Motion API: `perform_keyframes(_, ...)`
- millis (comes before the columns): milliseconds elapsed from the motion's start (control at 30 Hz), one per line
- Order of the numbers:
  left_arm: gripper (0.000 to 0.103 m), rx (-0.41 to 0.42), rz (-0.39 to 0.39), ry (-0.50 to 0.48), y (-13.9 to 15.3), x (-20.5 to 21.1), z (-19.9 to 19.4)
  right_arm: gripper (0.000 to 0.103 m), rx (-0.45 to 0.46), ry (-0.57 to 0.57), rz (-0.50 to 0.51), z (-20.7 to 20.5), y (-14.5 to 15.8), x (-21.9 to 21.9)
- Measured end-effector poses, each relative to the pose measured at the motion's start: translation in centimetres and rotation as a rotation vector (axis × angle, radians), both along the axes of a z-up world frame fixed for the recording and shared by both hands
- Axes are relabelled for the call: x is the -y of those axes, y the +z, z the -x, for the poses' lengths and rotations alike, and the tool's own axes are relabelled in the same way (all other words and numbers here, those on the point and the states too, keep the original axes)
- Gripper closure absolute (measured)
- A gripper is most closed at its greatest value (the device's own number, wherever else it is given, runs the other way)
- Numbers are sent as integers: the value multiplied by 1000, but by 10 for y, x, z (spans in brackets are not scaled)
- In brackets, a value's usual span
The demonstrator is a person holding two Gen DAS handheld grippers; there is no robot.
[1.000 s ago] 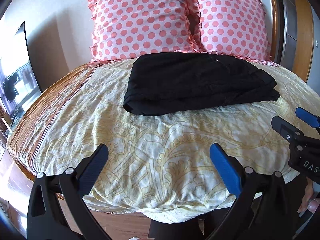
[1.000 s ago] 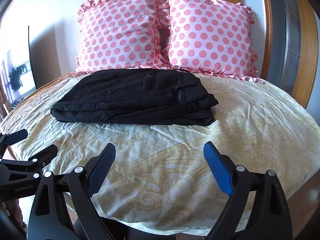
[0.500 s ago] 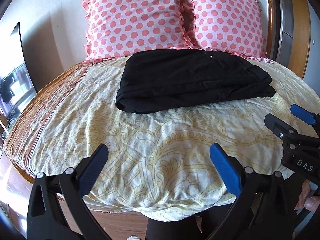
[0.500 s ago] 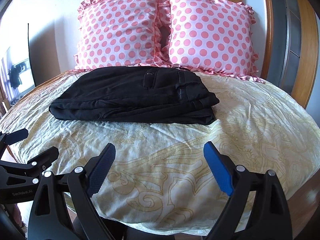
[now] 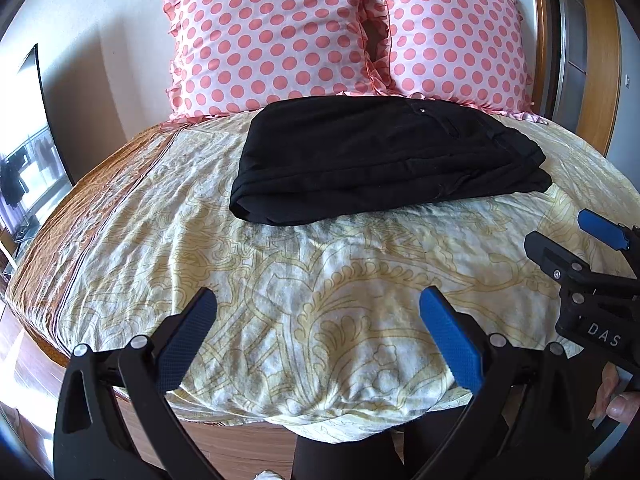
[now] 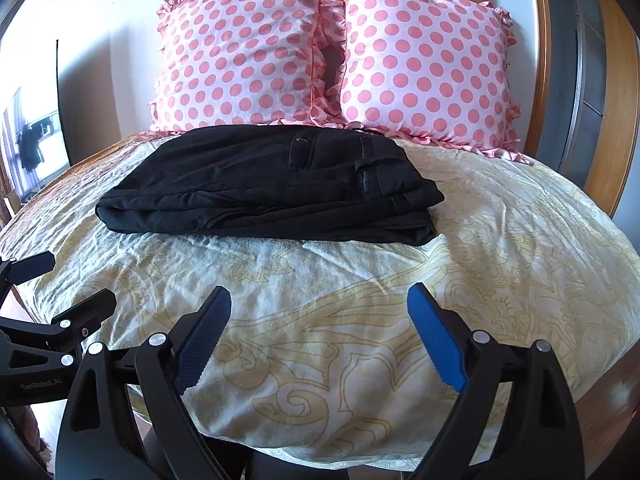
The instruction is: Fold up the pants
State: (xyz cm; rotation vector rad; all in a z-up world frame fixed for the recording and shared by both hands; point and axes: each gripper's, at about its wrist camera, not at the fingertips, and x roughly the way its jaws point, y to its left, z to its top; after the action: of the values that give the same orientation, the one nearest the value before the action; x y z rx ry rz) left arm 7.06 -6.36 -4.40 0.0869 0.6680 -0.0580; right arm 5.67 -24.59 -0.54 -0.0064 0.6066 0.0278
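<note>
Two pink dotted pillows (image 5: 344, 36) back the folded black pants (image 5: 384, 160), which lie on the bedspread (image 5: 280, 280) just before them. From the left wrist, the left gripper (image 5: 318, 320) gapes empty, well short of the pants. From the right wrist, the right gripper (image 6: 320, 312) likewise stands wide apart, holding nothing, the pants (image 6: 272, 184) lying well beyond it.

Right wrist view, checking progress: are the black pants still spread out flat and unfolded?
No, the black pants lie on the bed as a compact folded stack with layered edges.
</note>
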Motion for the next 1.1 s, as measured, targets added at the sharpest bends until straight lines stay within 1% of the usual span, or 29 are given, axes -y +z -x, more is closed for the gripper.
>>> perform_keyframes(1100, 2, -10, 4, -8, 0, 1, -1, 11, -4, 4, 2, -1, -2, -2)
